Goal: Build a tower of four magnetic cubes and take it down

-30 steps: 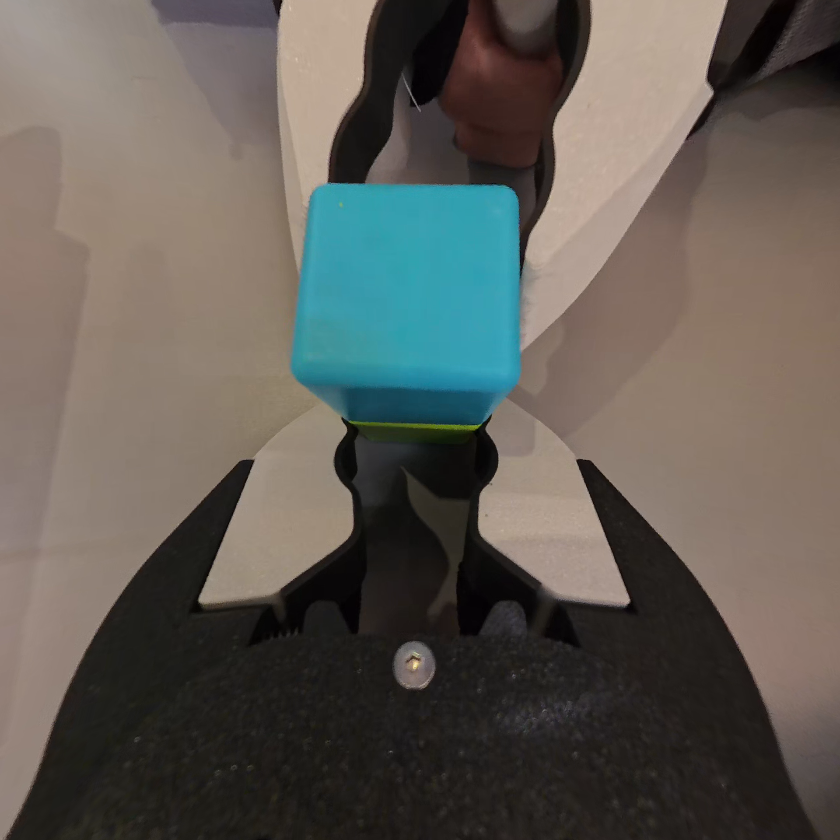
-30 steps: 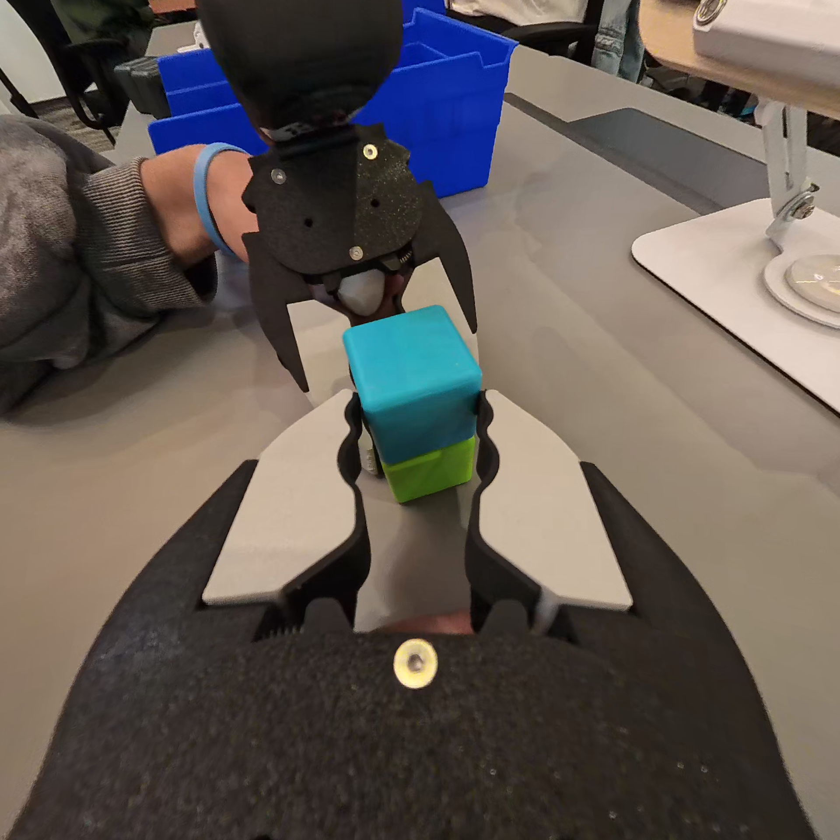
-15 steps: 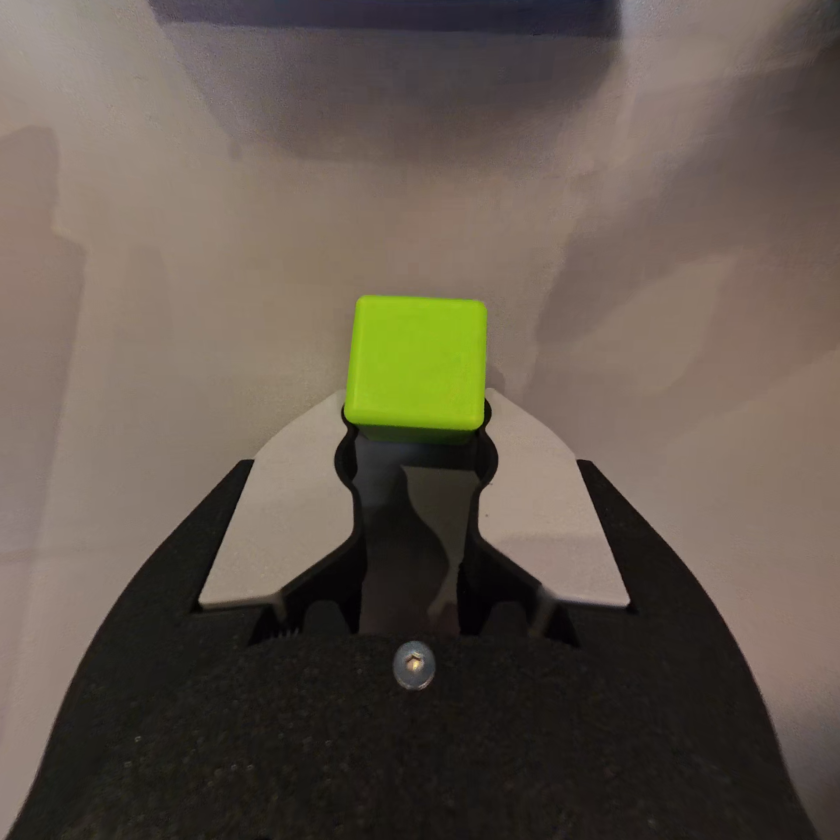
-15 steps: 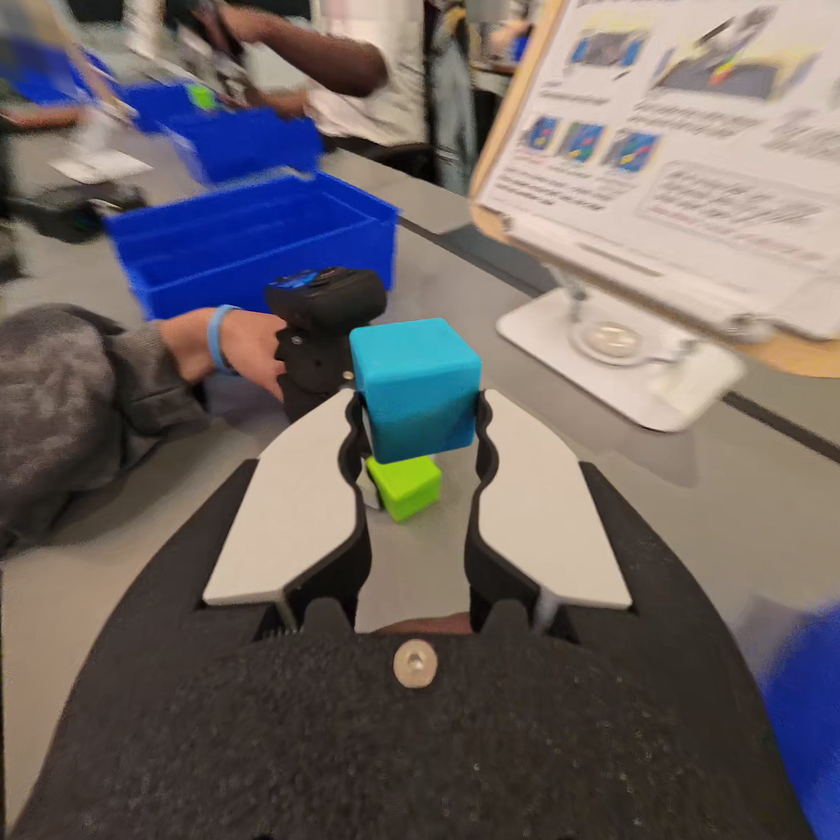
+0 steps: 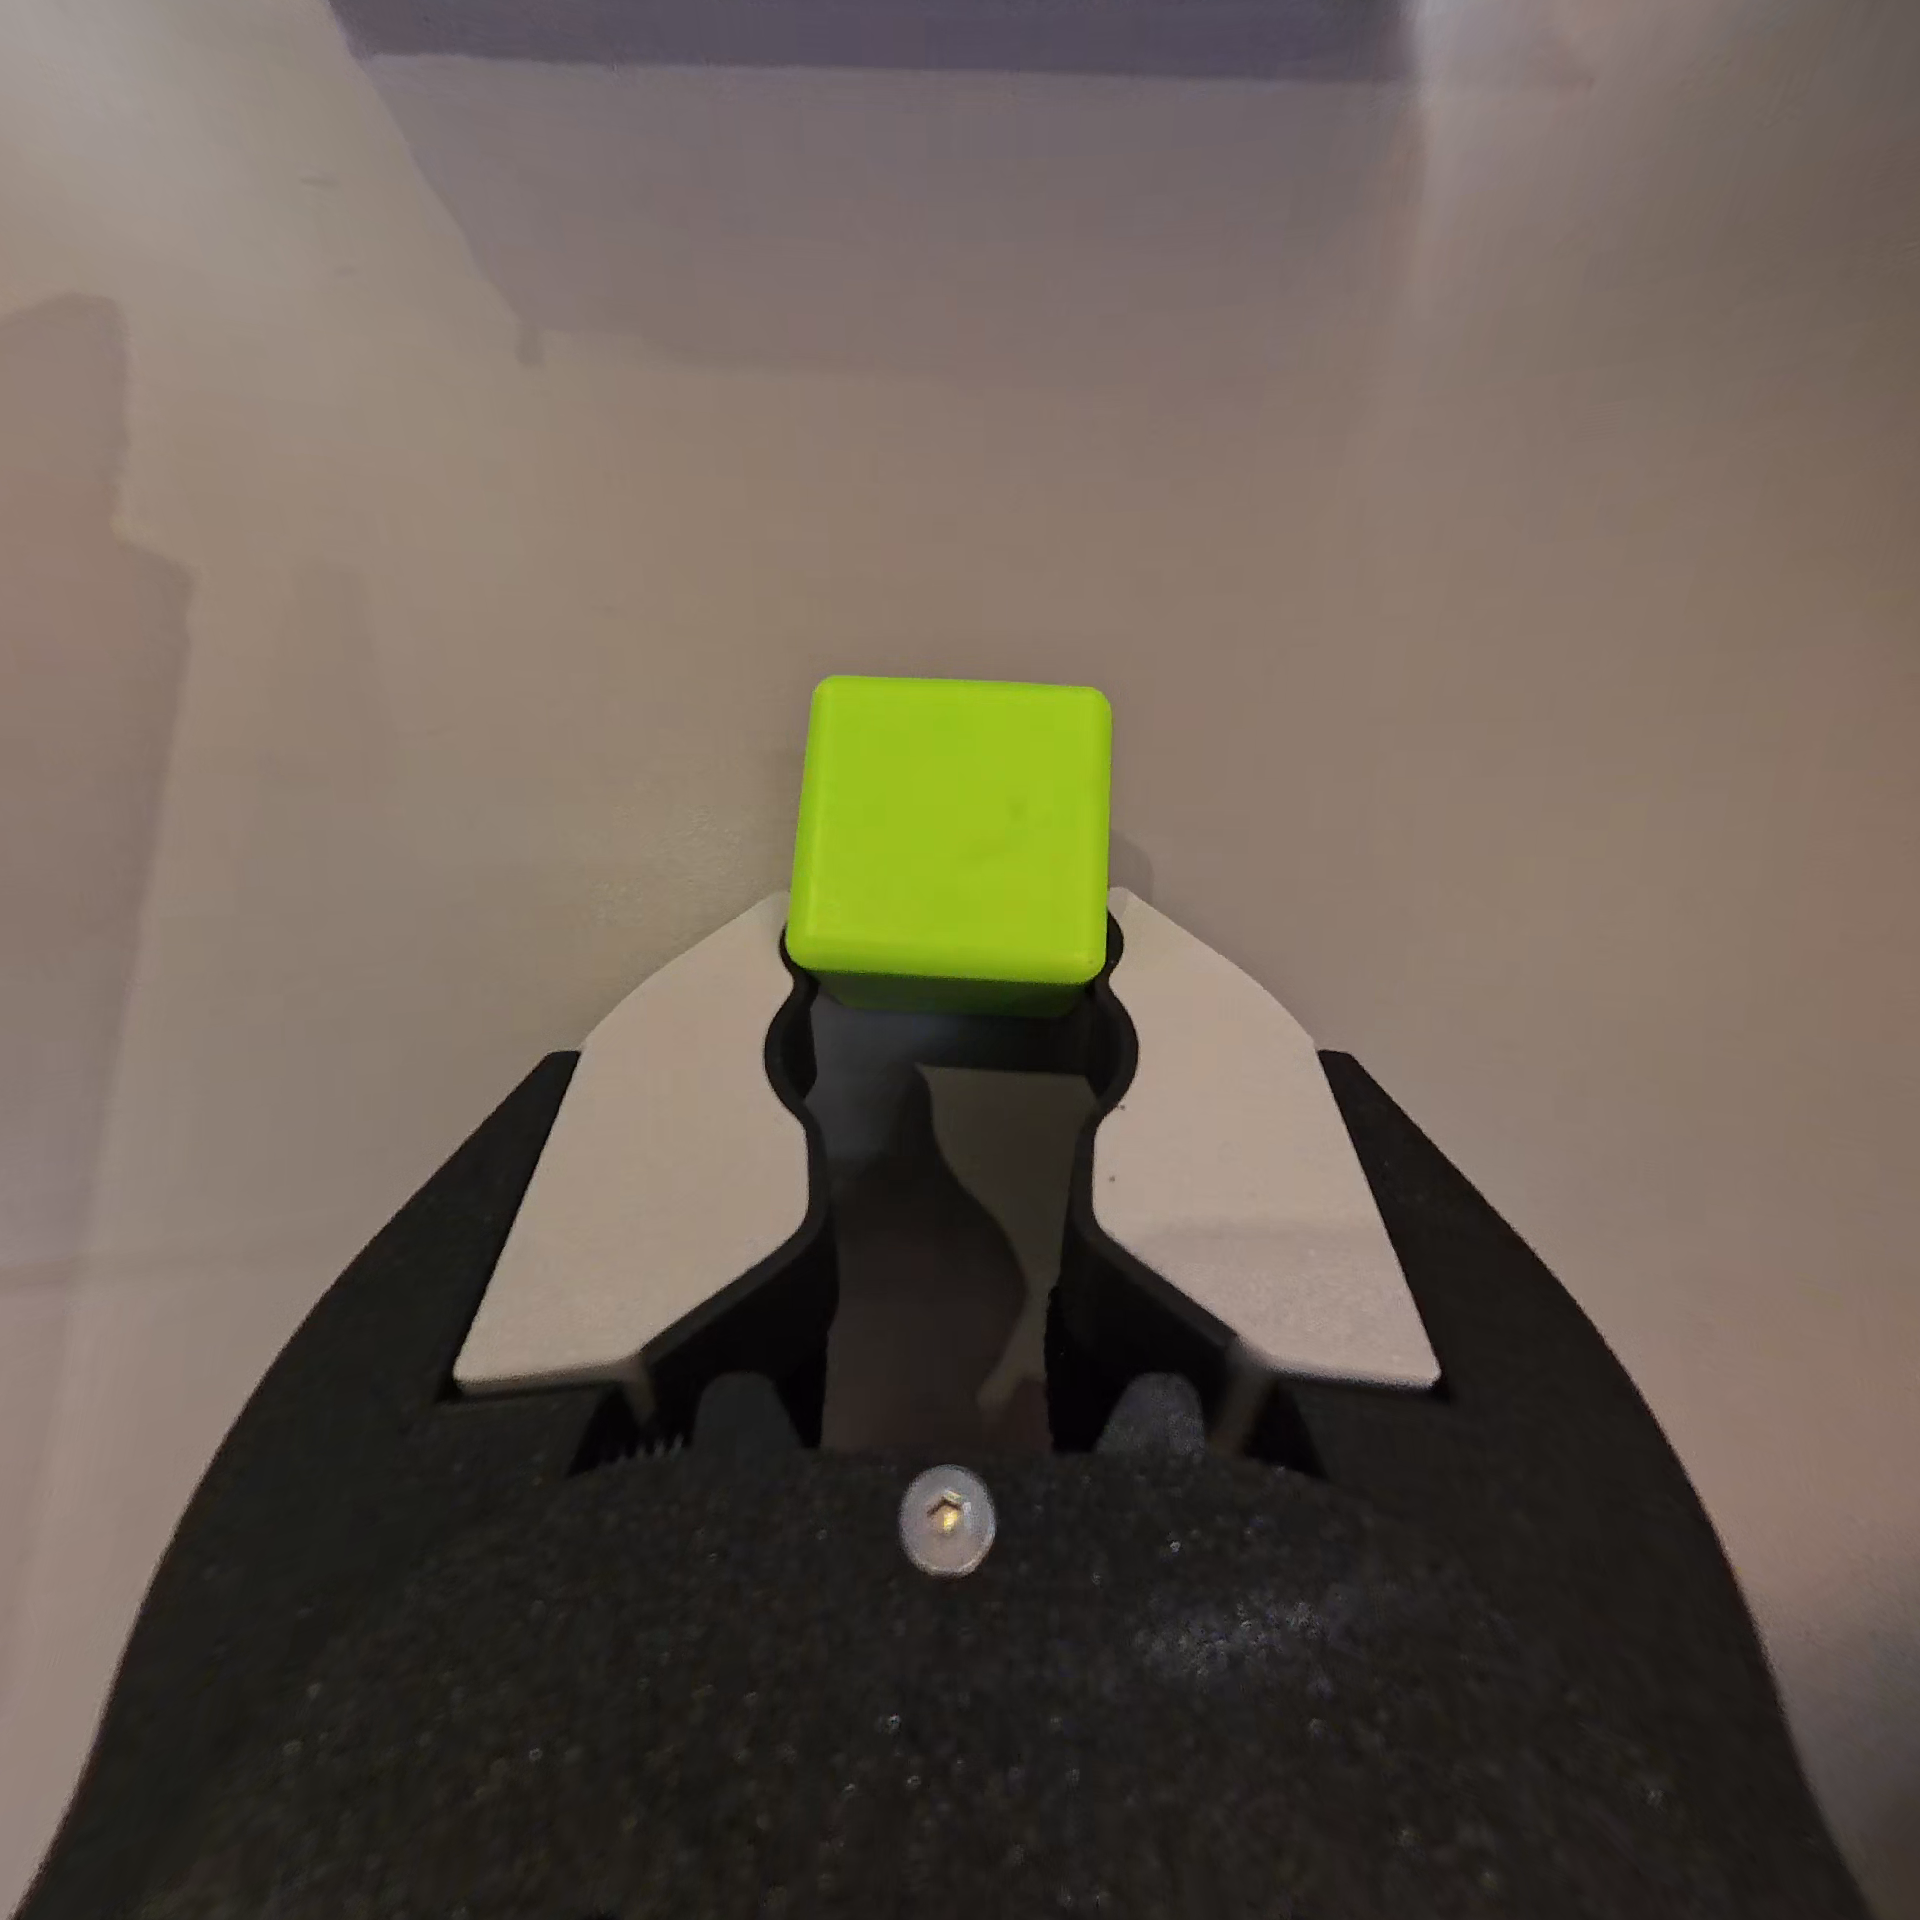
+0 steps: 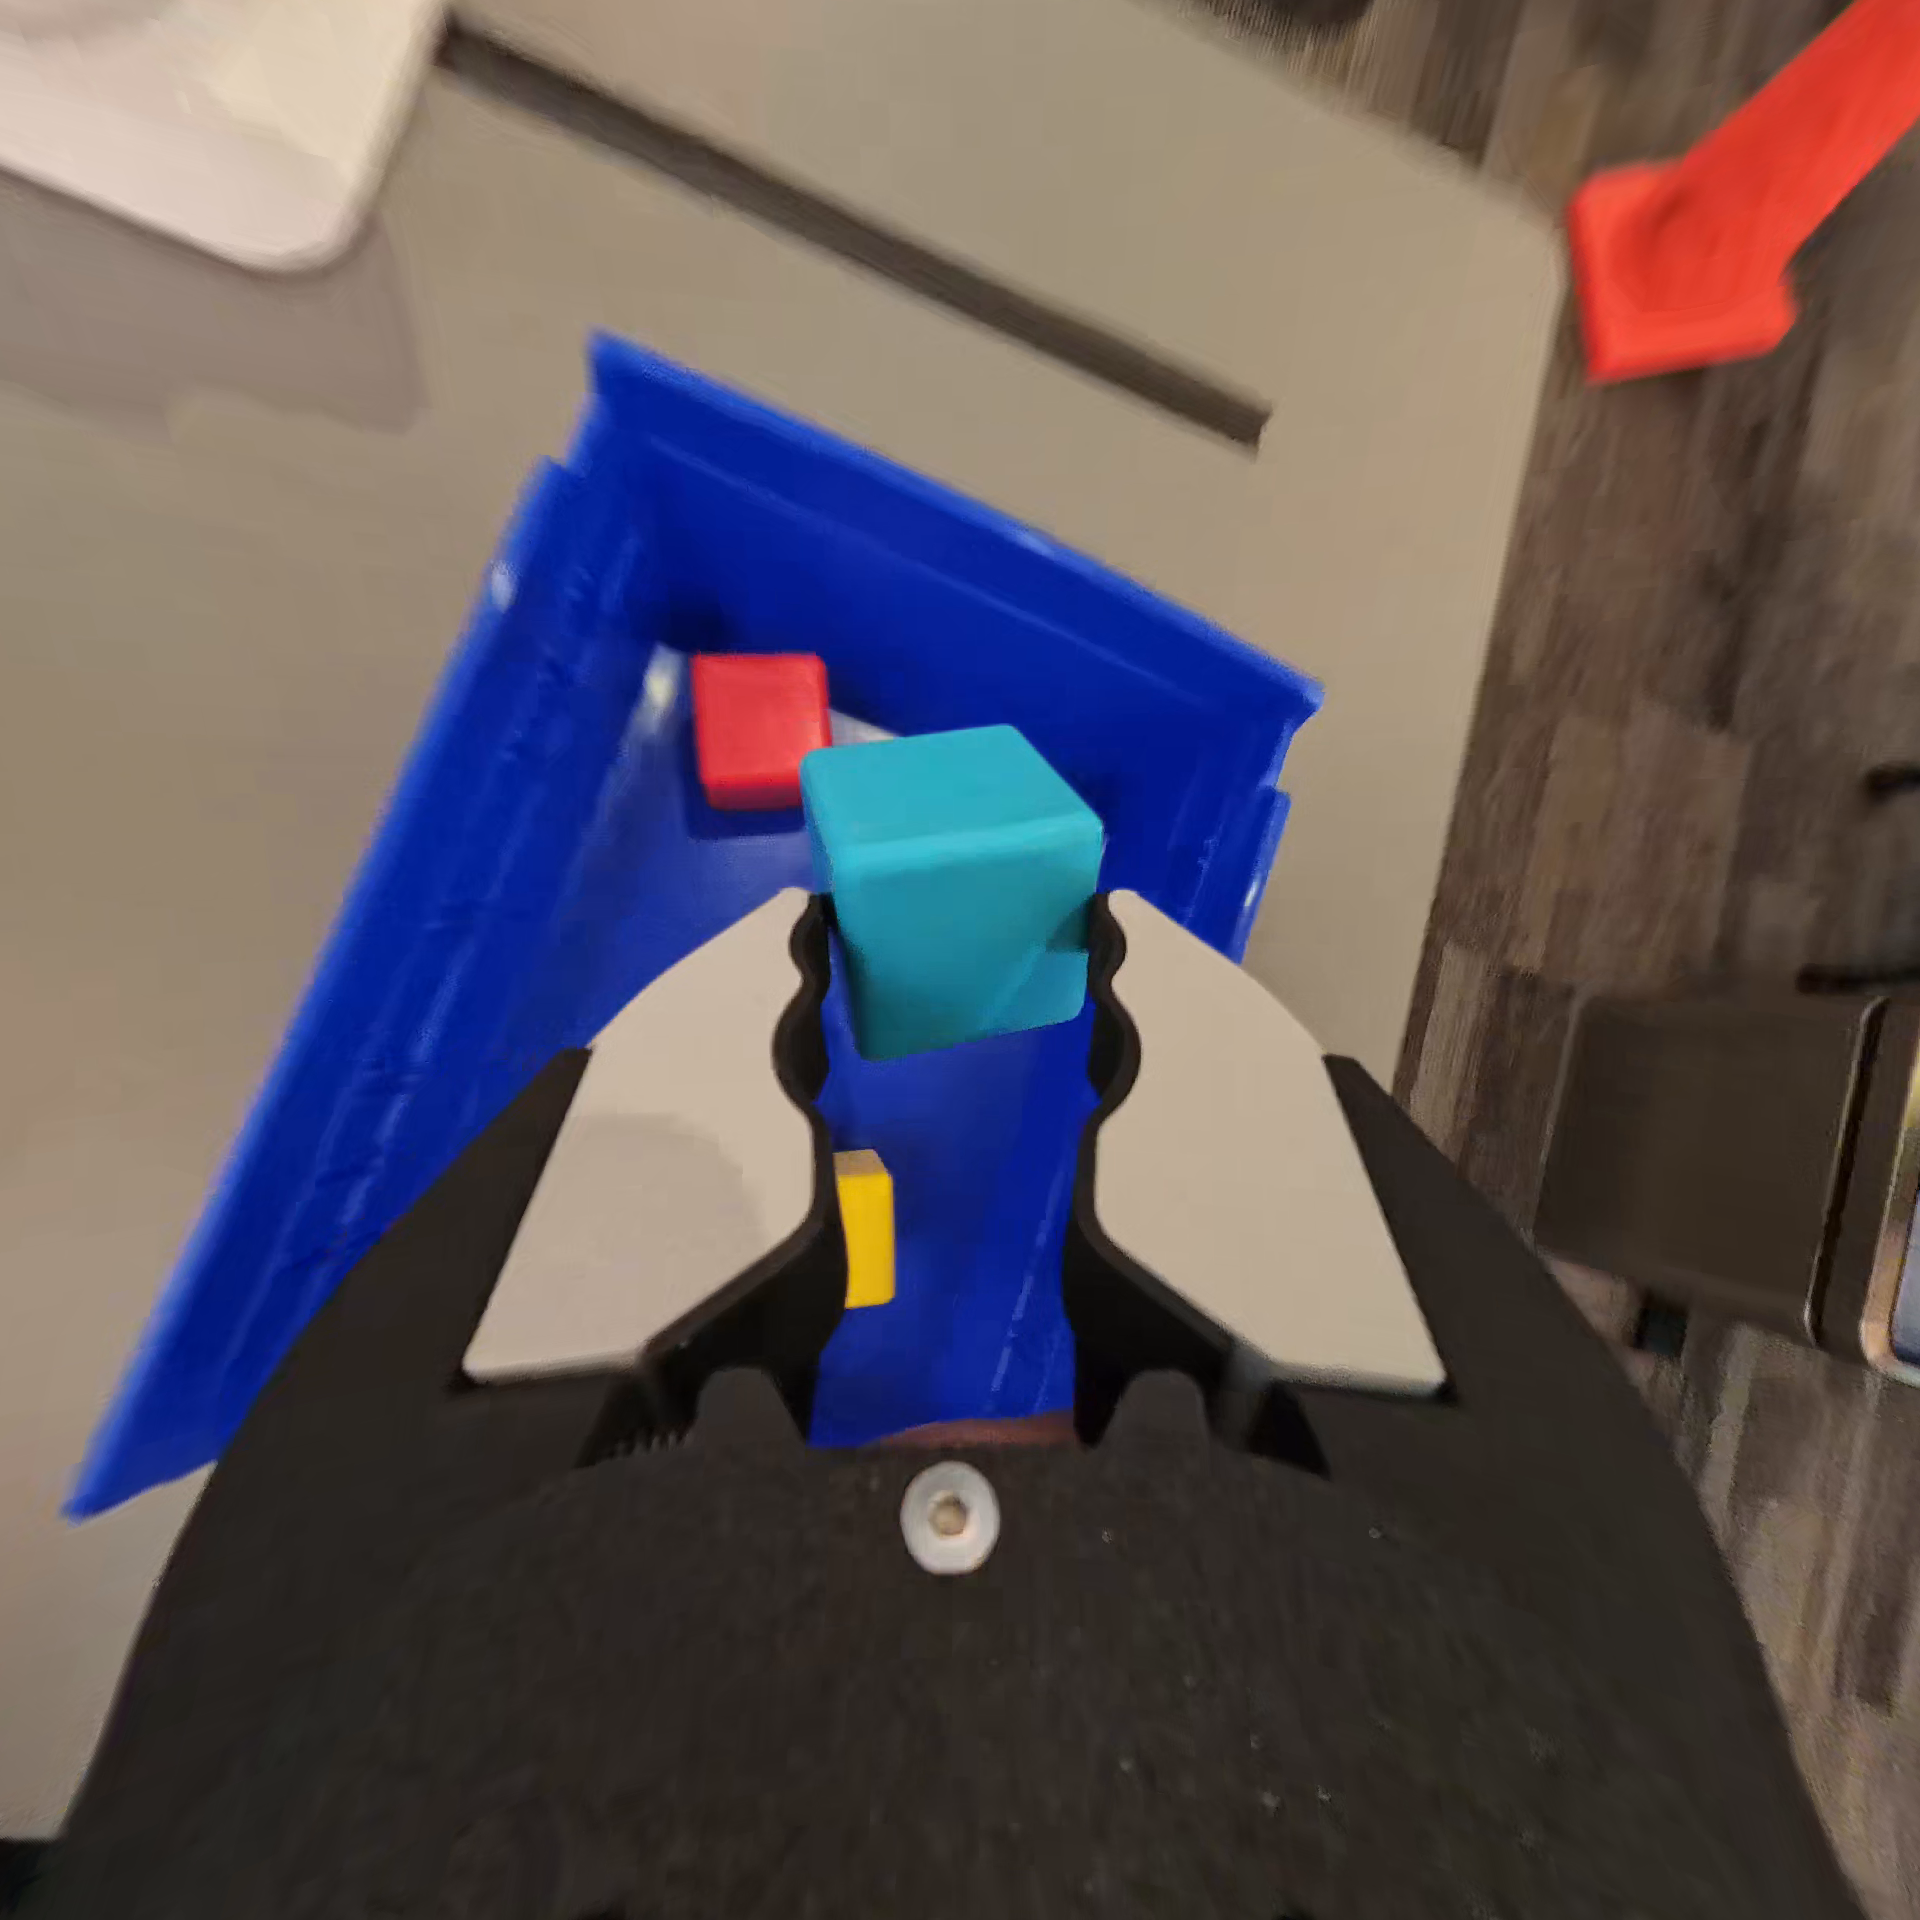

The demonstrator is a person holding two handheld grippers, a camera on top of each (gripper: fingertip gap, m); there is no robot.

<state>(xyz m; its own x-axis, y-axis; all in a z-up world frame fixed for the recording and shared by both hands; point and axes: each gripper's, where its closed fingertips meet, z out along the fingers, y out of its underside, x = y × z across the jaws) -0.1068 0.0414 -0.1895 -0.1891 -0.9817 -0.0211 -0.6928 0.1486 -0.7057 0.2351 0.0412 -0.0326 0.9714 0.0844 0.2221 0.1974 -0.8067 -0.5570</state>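
Blue bin (image 6: pixel 436 935): red cube (image 6: pixel 758 727), yellow cube (image 6: pixel 868 1226)

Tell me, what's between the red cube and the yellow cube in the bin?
In the right wrist view, the teal cube, held above the bin floor, shows between the red cube and the yellow cube.

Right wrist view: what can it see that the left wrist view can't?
Only the right wrist view shows the right gripper pinching a teal plastic cube over a blue plastic bin holding a red cube and a yellow cube. Only the left wrist view shows the left gripper pinching a lime-green plastic cube. Both show the grey tabletop.
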